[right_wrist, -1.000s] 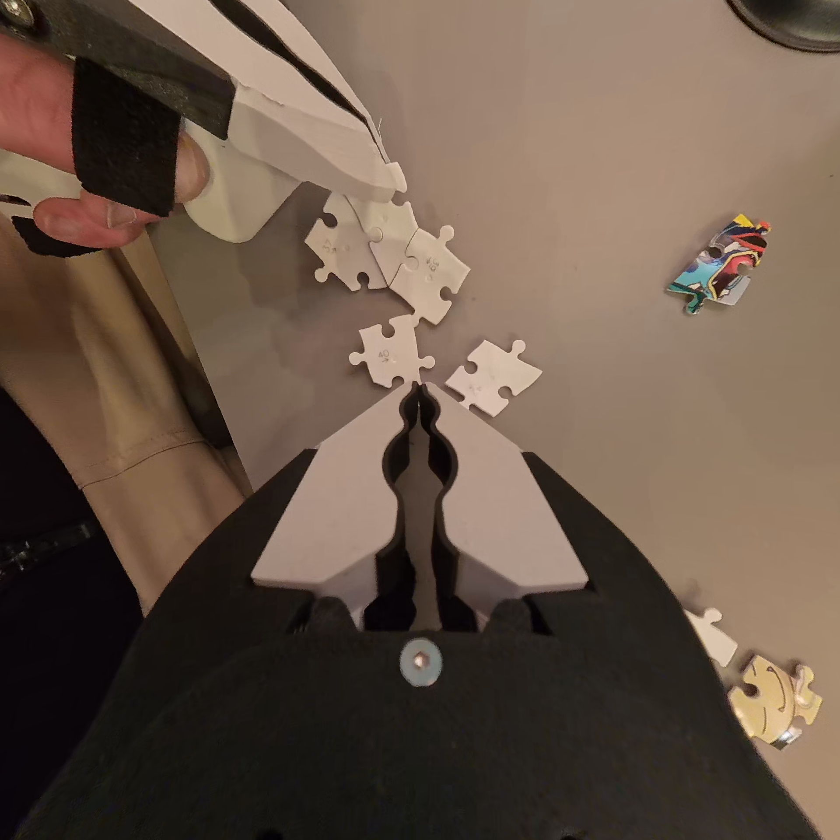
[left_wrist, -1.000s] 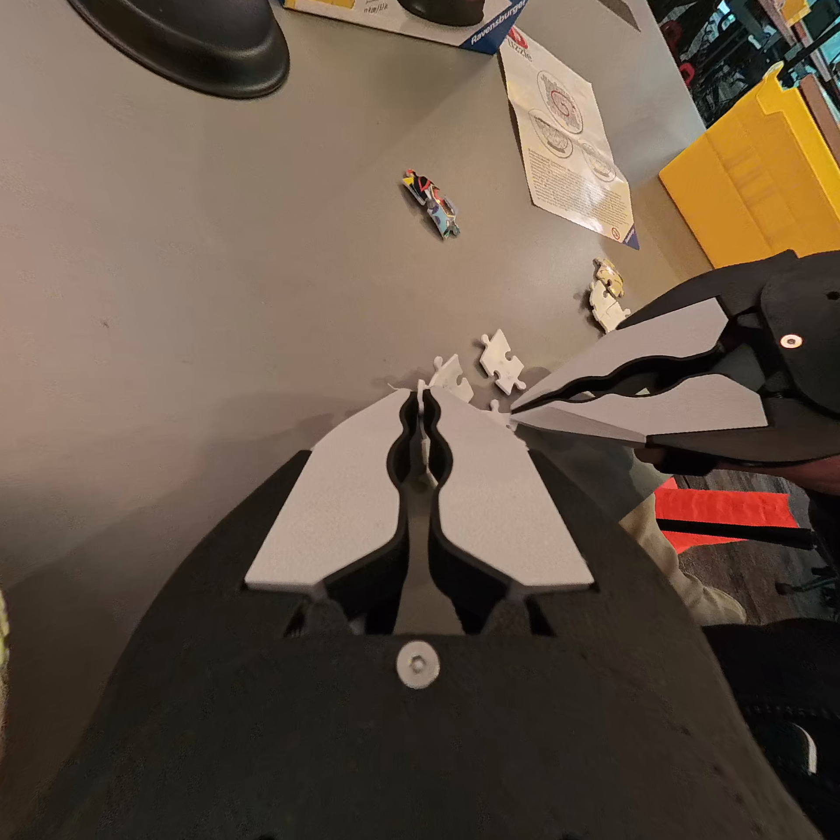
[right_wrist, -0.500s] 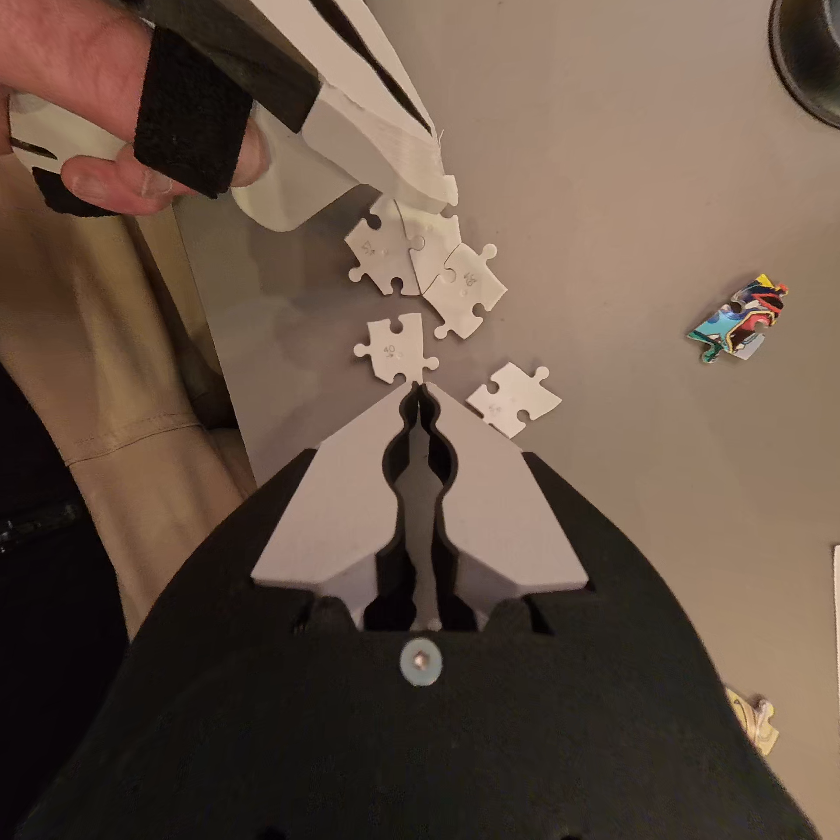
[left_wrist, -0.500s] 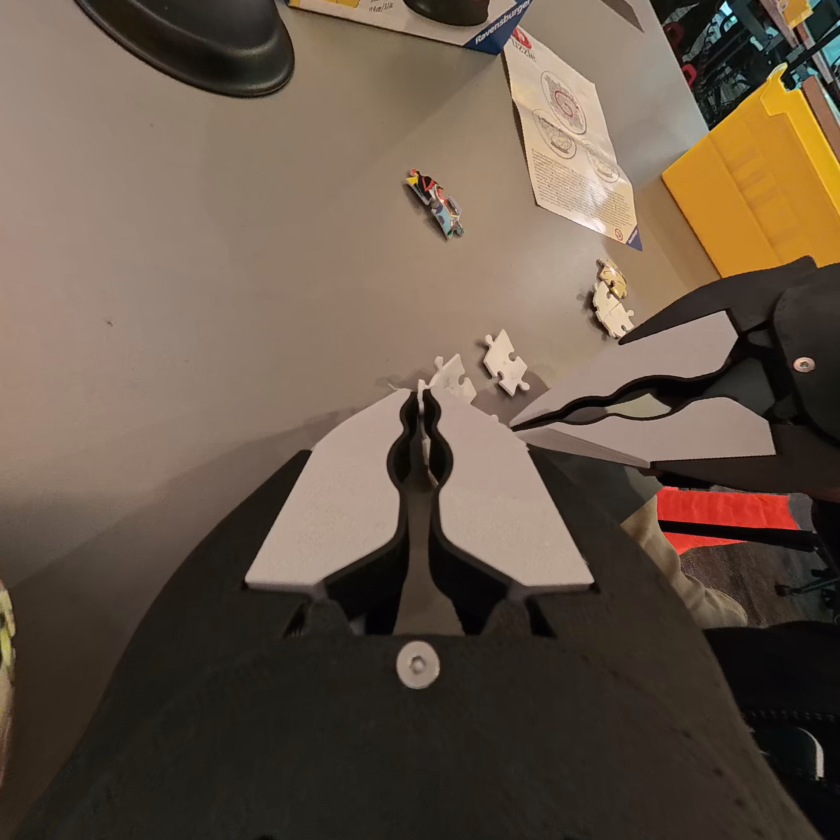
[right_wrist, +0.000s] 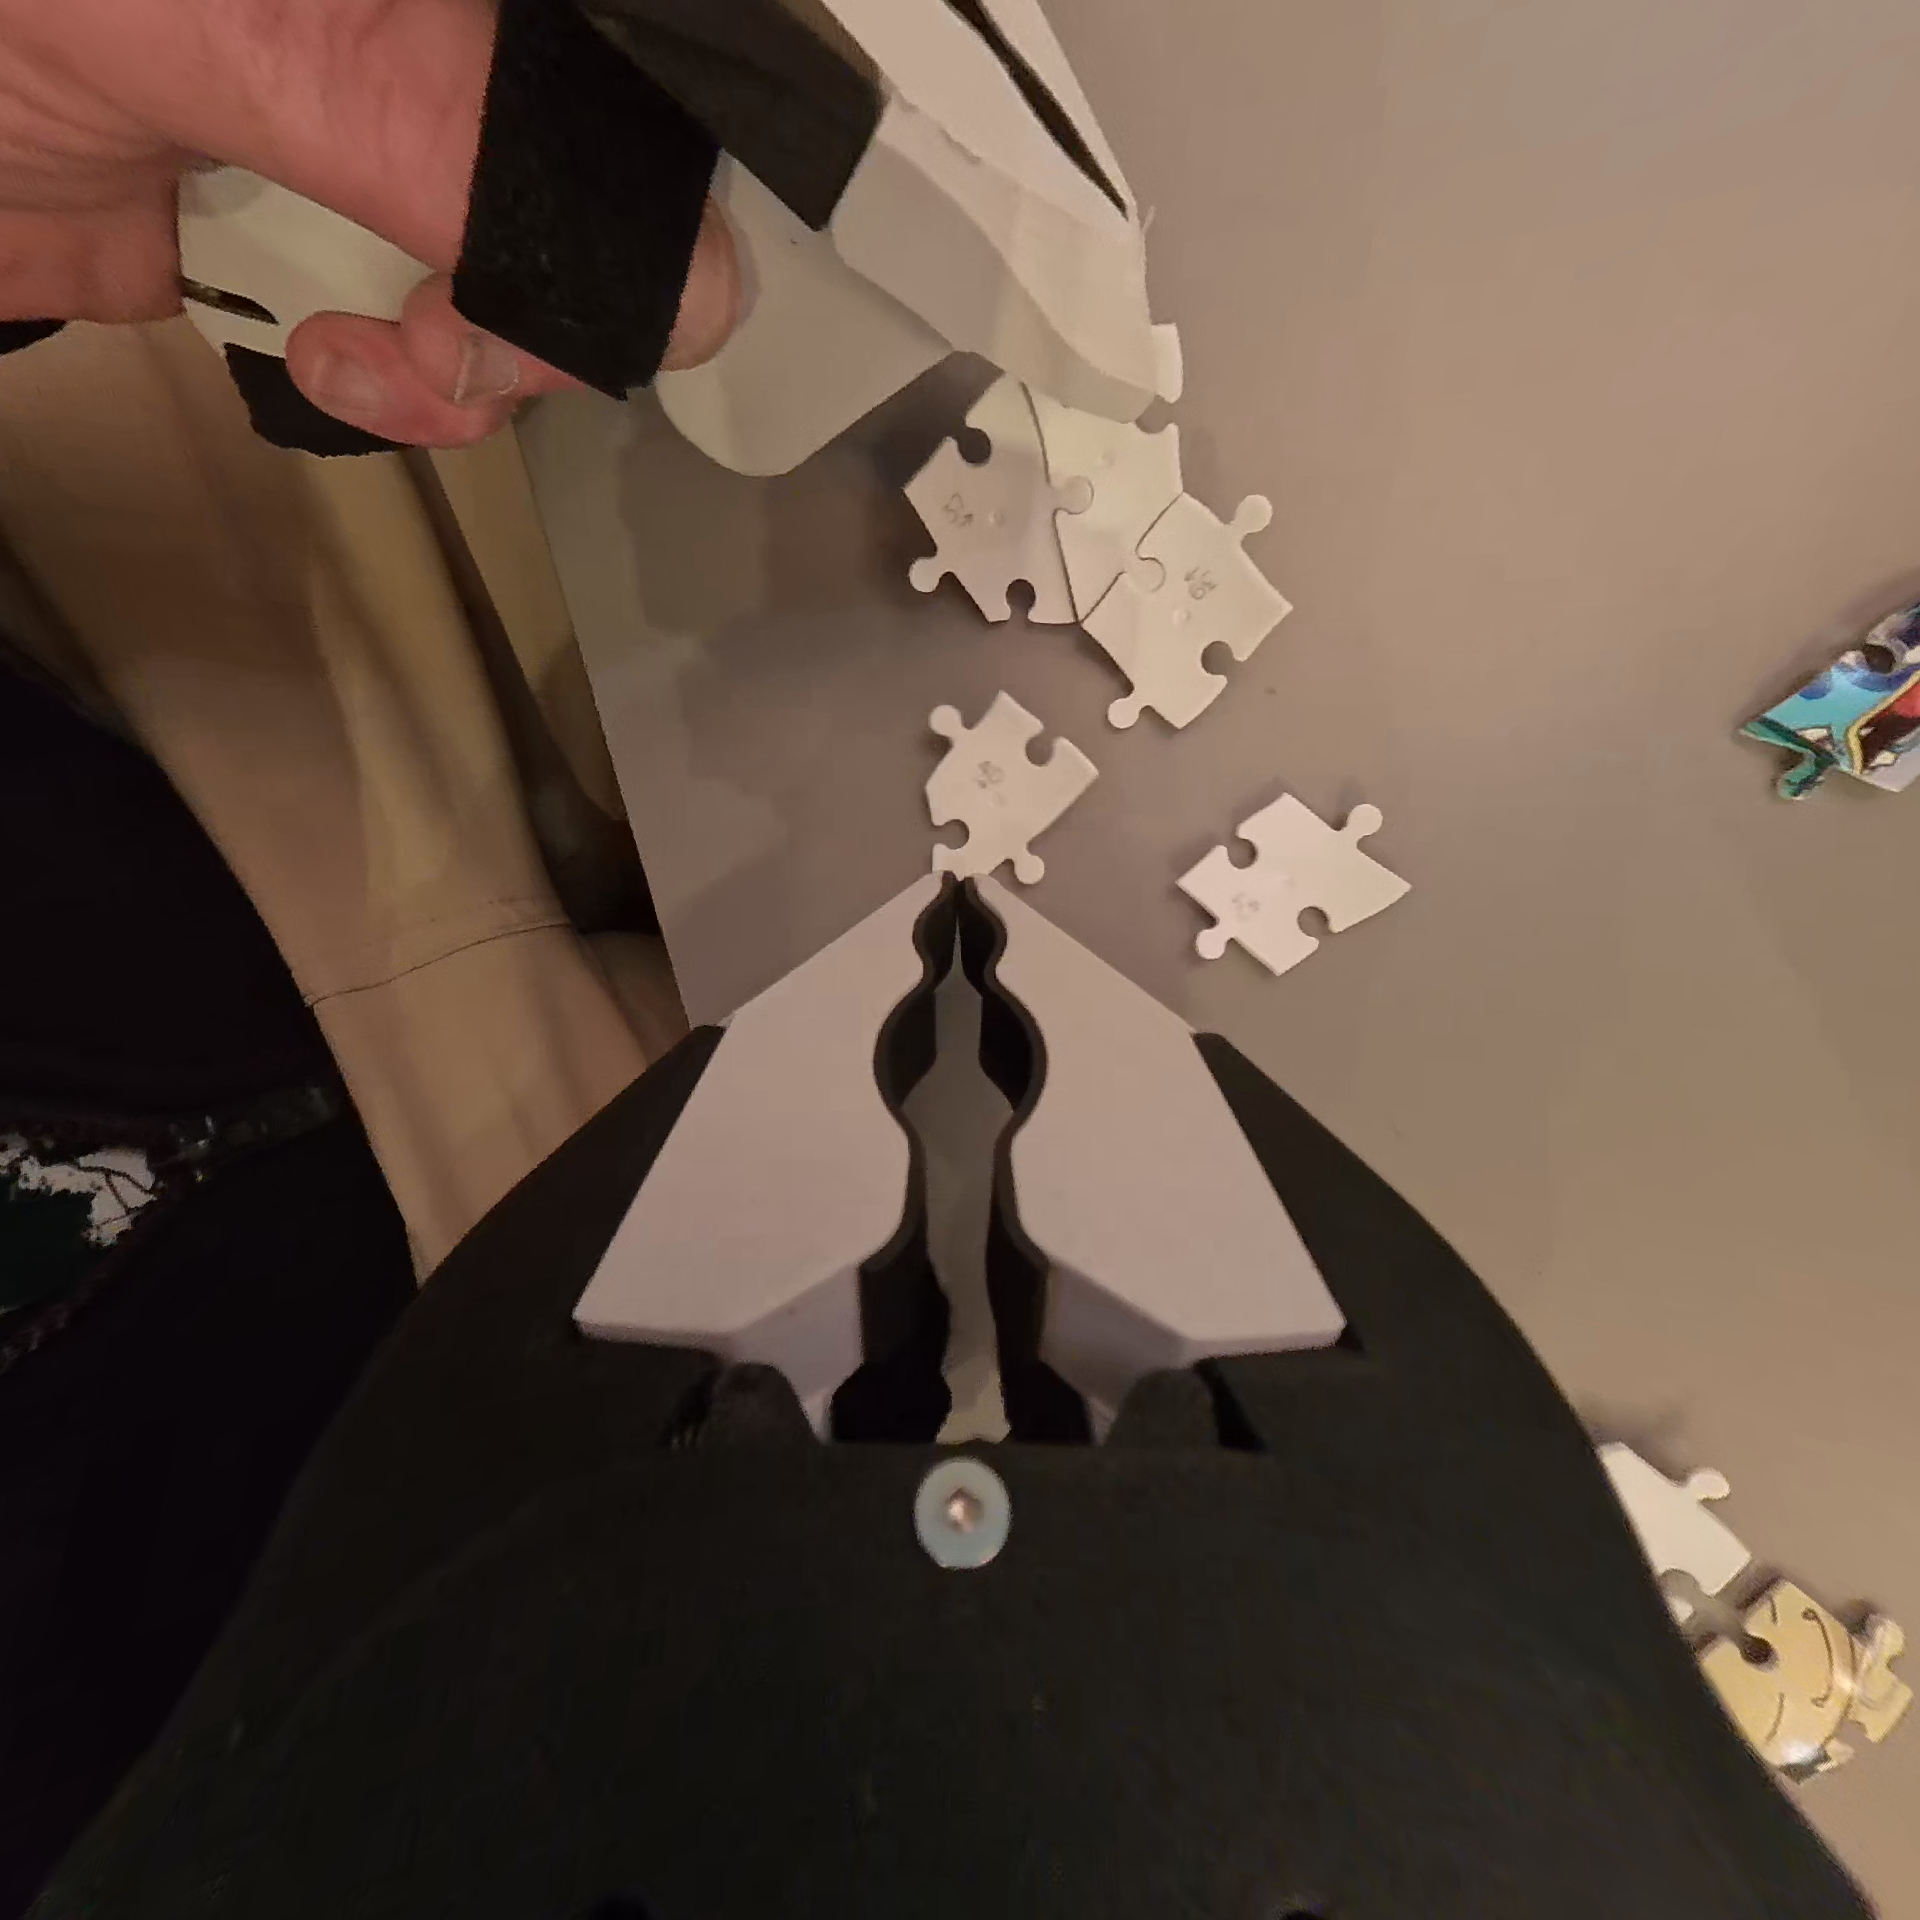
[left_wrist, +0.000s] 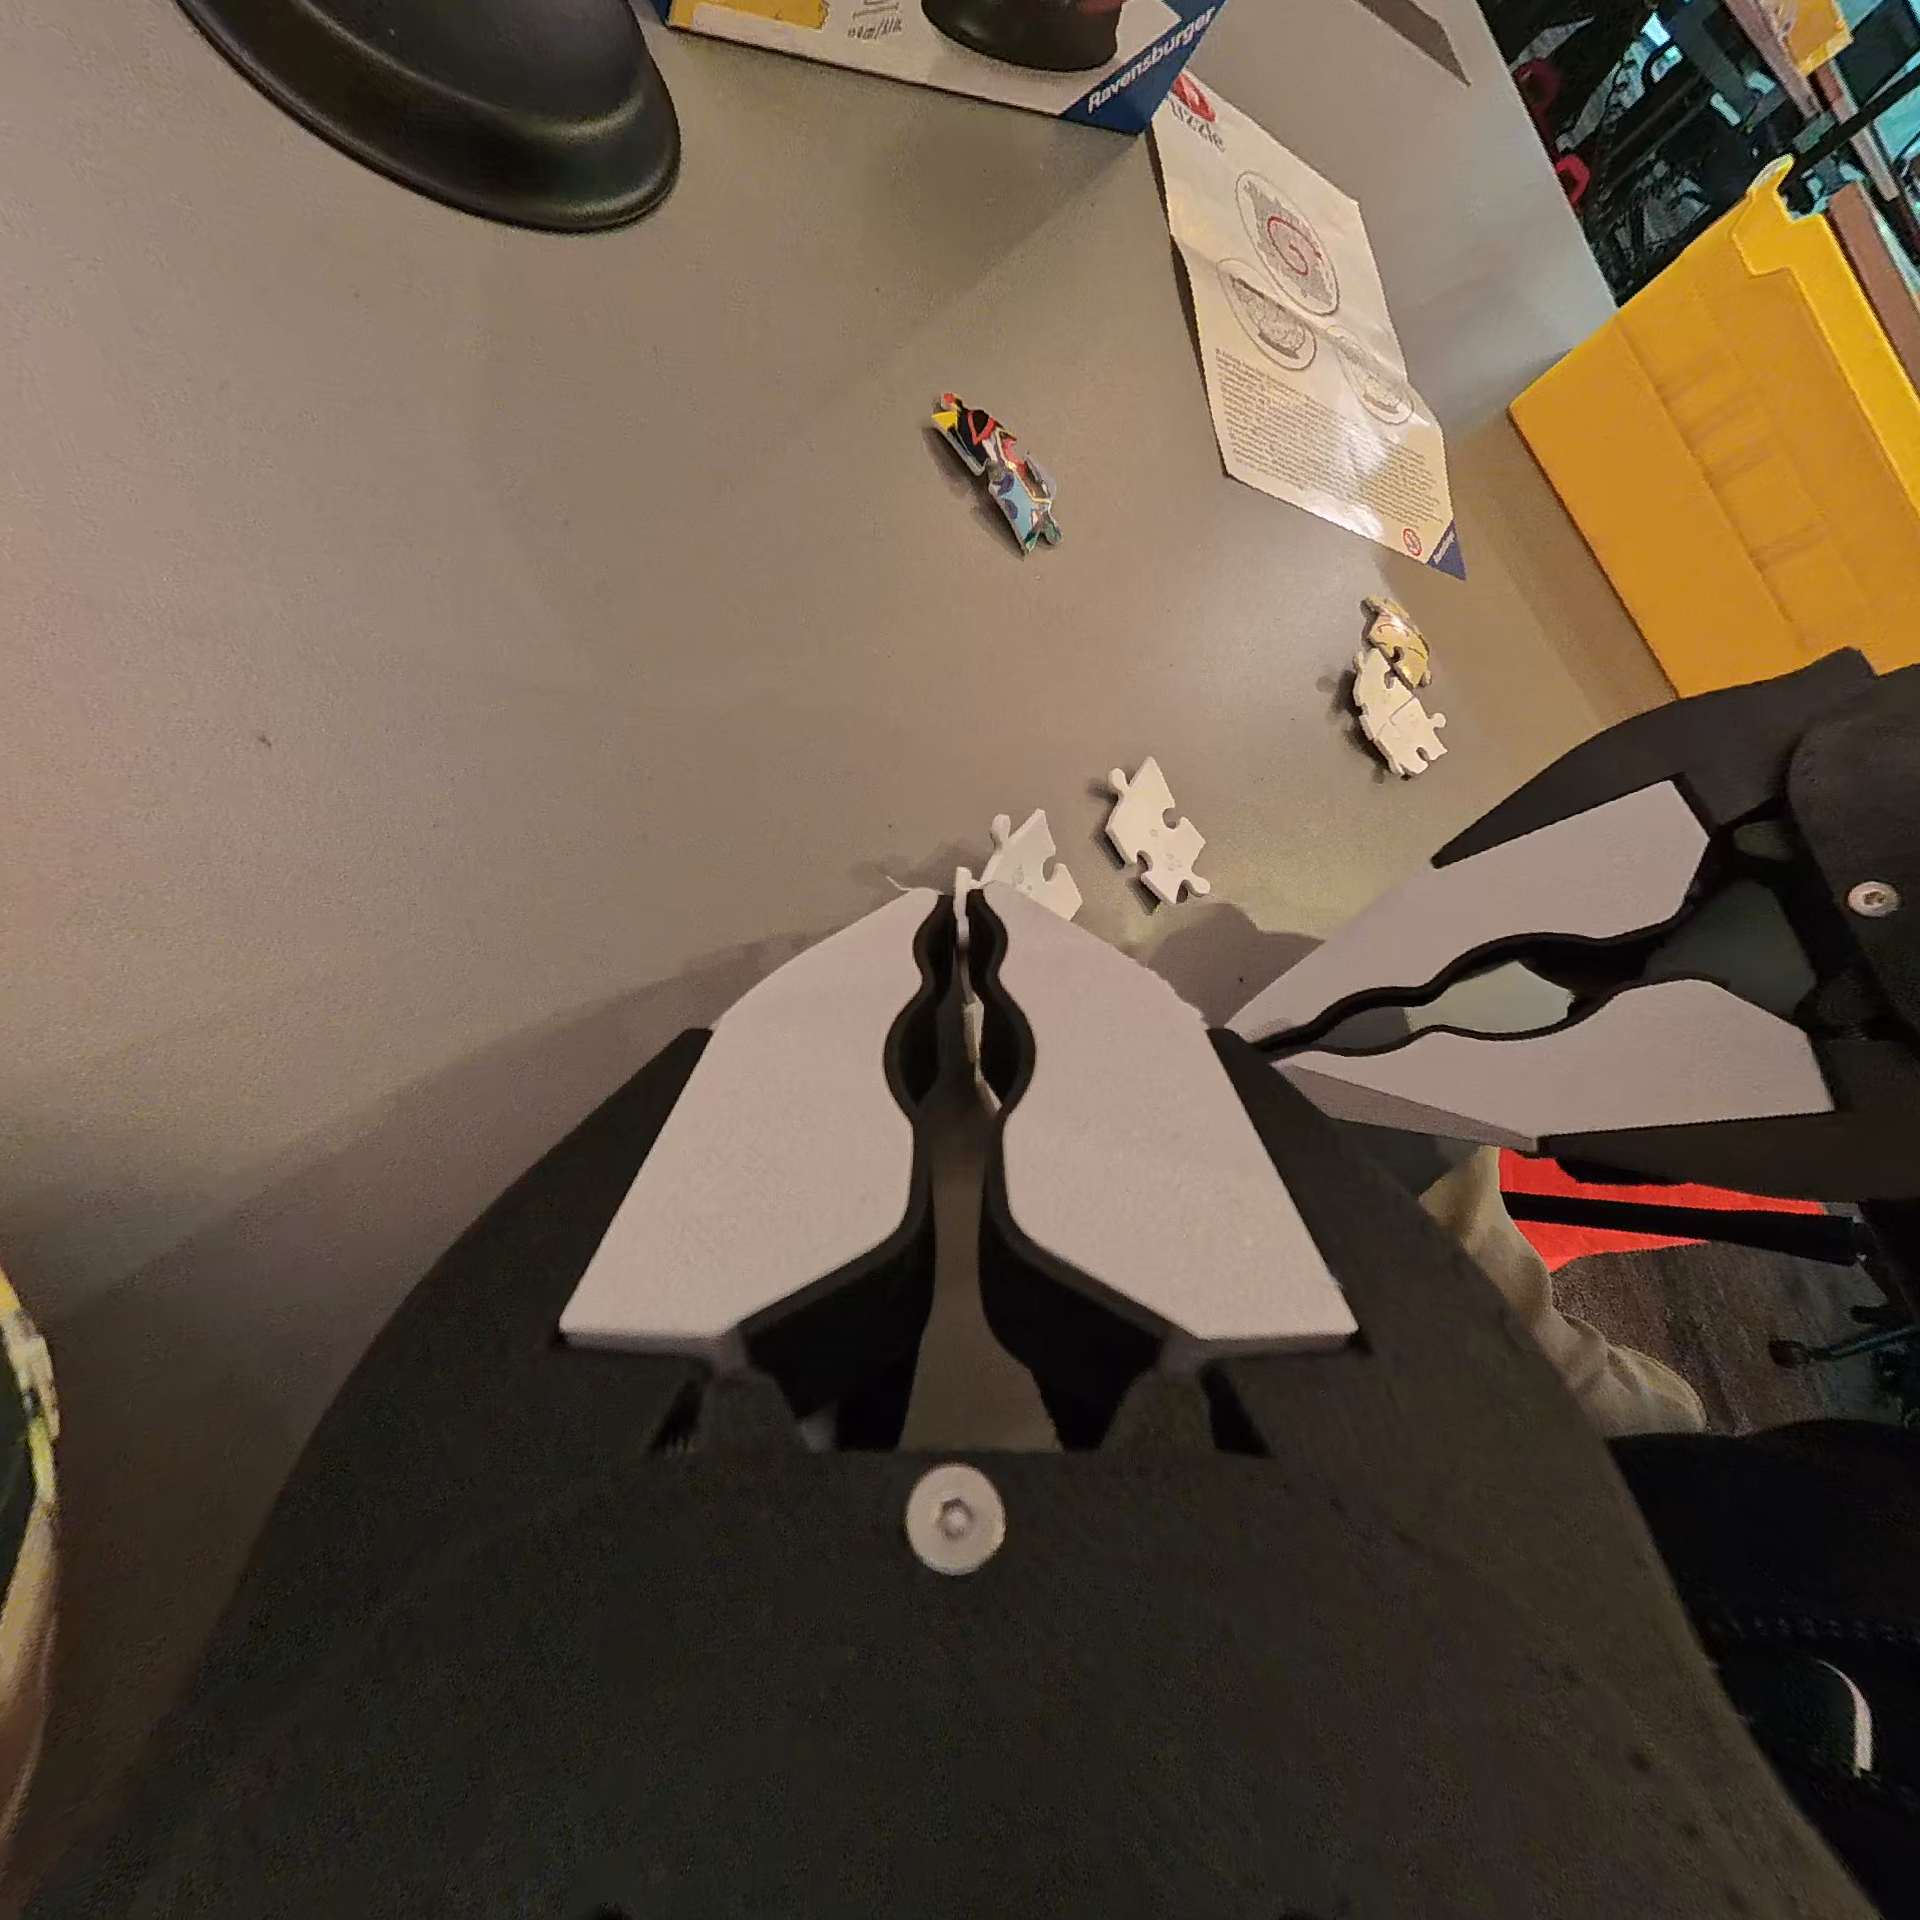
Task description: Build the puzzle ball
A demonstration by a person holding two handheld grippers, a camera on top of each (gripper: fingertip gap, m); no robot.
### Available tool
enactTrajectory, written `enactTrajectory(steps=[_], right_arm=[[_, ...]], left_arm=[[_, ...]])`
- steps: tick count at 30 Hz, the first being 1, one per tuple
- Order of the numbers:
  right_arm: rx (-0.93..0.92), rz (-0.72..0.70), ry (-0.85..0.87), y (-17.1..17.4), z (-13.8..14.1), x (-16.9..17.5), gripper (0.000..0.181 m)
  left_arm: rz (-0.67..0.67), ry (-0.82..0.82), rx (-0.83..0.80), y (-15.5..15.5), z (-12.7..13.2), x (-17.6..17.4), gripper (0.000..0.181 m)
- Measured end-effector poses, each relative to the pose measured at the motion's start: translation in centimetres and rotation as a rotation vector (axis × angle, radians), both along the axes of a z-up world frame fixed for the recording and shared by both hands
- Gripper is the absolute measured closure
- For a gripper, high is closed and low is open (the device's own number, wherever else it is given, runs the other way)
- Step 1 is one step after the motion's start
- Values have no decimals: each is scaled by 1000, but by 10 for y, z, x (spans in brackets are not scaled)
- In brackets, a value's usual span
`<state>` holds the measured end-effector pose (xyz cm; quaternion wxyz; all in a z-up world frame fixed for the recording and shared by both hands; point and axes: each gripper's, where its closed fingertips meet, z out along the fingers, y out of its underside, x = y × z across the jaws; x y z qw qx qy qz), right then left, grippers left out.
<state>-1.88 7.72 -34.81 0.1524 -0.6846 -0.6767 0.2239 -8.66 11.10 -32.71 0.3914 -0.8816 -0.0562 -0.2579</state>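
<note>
Grey tabletop (left_wrist: 436, 582), near edge. Left gripper (left_wrist: 961, 914) jaws pinching the joined cluster of white puzzle pieces (right_wrist: 1101, 551), held edge-on between the tips, lower pieces at the surface. Right gripper (right_wrist: 954, 883) jaws pressed together, holding nothing, tips touching a loose white piece (right_wrist: 1003, 790). Another white piece (right_wrist: 1294, 883) just beside it; colourful piece (left_wrist: 1003, 483) well apart
</note>
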Motion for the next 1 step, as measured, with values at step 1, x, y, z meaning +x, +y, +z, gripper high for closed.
enactTrajectory(steps=[1], right_arm=[[-9, 2, 8, 0, 2, 0, 181]], left_arm=[[0, 0, 1, 0, 0, 0, 179]])
